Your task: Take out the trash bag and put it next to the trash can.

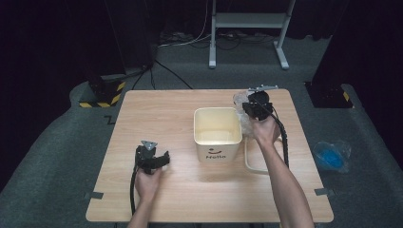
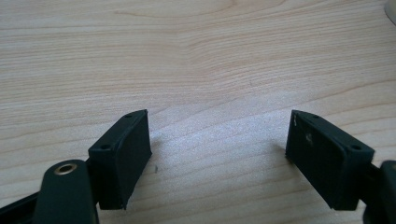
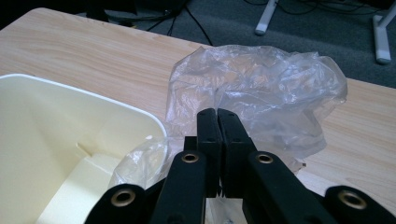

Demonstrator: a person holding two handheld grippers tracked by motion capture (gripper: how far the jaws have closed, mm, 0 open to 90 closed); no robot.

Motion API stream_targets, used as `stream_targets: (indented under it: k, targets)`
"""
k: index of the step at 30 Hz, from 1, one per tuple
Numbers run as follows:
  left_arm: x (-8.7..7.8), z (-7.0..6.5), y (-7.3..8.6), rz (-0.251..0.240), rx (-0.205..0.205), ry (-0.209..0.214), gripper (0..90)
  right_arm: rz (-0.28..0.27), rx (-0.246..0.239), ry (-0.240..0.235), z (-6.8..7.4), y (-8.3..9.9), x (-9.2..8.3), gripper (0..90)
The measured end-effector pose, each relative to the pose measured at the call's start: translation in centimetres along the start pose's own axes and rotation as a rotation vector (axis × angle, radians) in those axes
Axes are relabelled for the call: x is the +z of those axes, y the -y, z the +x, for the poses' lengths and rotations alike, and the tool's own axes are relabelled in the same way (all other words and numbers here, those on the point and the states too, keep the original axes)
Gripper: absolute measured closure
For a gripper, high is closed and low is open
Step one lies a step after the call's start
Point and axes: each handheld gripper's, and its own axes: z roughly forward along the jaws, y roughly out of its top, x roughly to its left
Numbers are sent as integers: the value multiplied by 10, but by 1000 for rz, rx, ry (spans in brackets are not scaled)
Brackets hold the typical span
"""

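A cream bin (image 1: 216, 151) printed "Hello" stands open at the table's middle; its inside (image 3: 56, 154) looks bare. A crumpled clear plastic bag (image 1: 240, 100) lies bunched against the bin's far right corner. My right gripper (image 1: 248, 107) is over it, jaws pressed together (image 3: 217, 114) with the film (image 3: 261, 79) gathered around their tips and a fold draped by the bin's rim (image 3: 93, 95). My left gripper (image 1: 161, 158) rests low over bare wood at the front left, open, nothing between its pads (image 2: 126, 158).
A pale loop handle (image 1: 251, 164) lies on the wooden table (image 1: 157, 118) right of the bin. On the floor are a blue object in clear wrap (image 1: 331, 156), a white stand (image 1: 247, 21) and a striped black-yellow base (image 1: 102, 92).
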Motion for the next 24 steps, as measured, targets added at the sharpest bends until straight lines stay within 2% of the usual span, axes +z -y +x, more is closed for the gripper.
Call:
stream_targets:
  k: [4, 8, 11, 15, 18, 24]
  targets:
    - [0, 0, 0, 0, -1, 1, 220, -16, 19, -11, -1, 4, 3, 874]
    - [0, 0, 0, 0, -1, 1, 220, -7, 50, -19, -6, 7, 5, 857]
    - [0, 0, 0, 0, 0, 0, 220, -12, 50, -14, -6, 7, 4, 801]
    - [0, 0, 0, 0, 0, 0, 220, -11, 48, 2, -5, 6, 3, 670]
    - [0, 0, 0, 0, 0, 0, 220, -10, 61, -7, -6, 7, 1, 594]
    - [0, 0, 0, -1, 0, 0, 220, -10, 72, -20, -7, 6, -4, 526]
